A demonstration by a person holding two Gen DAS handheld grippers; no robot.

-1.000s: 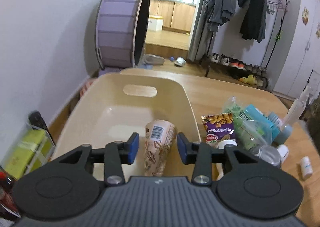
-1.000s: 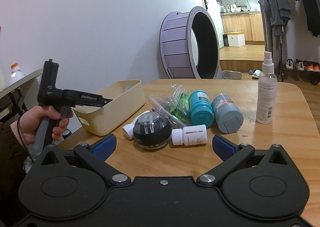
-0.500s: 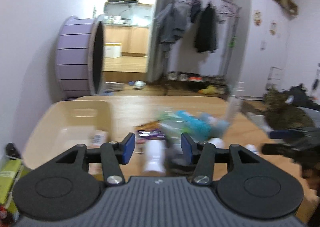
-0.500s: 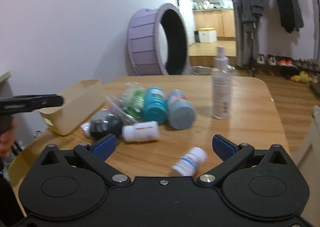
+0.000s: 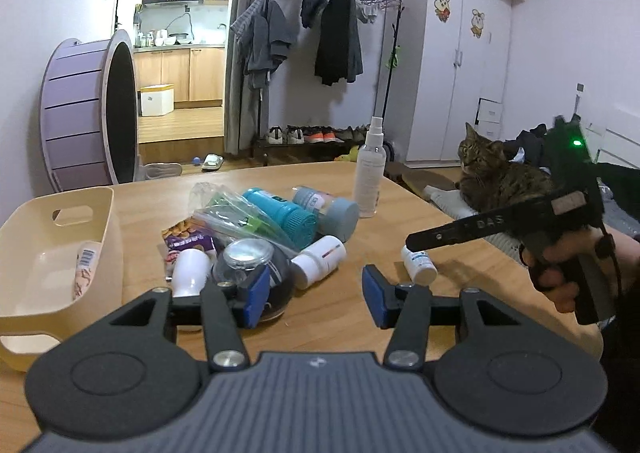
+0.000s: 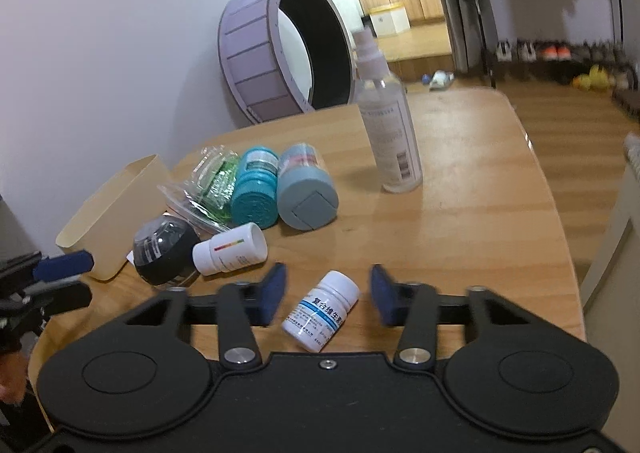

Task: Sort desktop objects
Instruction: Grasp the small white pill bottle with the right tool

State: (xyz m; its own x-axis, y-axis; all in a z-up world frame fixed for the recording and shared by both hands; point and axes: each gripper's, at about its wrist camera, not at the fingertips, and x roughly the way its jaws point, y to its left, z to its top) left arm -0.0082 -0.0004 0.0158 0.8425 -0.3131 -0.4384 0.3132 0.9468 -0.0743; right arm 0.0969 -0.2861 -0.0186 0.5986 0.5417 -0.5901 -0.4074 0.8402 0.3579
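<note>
From the left wrist: left gripper (image 5: 313, 295) with blue pads spread apart and nothing between them, hanging low over the wooden counter (image 5: 440, 221) just short of the heap. Directly ahead, a dark round ball-shaped gadget with a clear dome (image 5: 256, 273) beside the left pad, a white bottle lying on its side (image 5: 320, 259), a smaller white bottle (image 5: 190, 273), a snack packet (image 5: 188, 239), a clear bag with green contents (image 5: 236, 213), a teal-capped jar (image 5: 282, 215), a grey-capped jar (image 5: 330, 207), and an upright spray bottle (image 5: 370, 173) farther back. At far left, a cream bin (image 5: 100, 221) already holding a printed paper cup on its side (image 5: 84, 269). Off to the right, a small white vitamin bottle (image 5: 418, 263) lying alone, under the tip of the right gripper held in a hand (image 5: 560, 253); a tabby cat (image 5: 496, 177) watching from beyond the counter's edge. From the right wrist: right gripper (image 6: 326, 299) open wide, pads straddling the vitamin bottle (image 6: 322, 309), which lies flat between them without touching either. Long axis diagonal, cap up-right and away, base toward the camera, so not square to the closing line. Clearly nearer the right gripper than the left; bin (image 6: 108, 221) well away to the left, past the heap. Likely a slight twist needed for a clean squeeze across the body.
</note>
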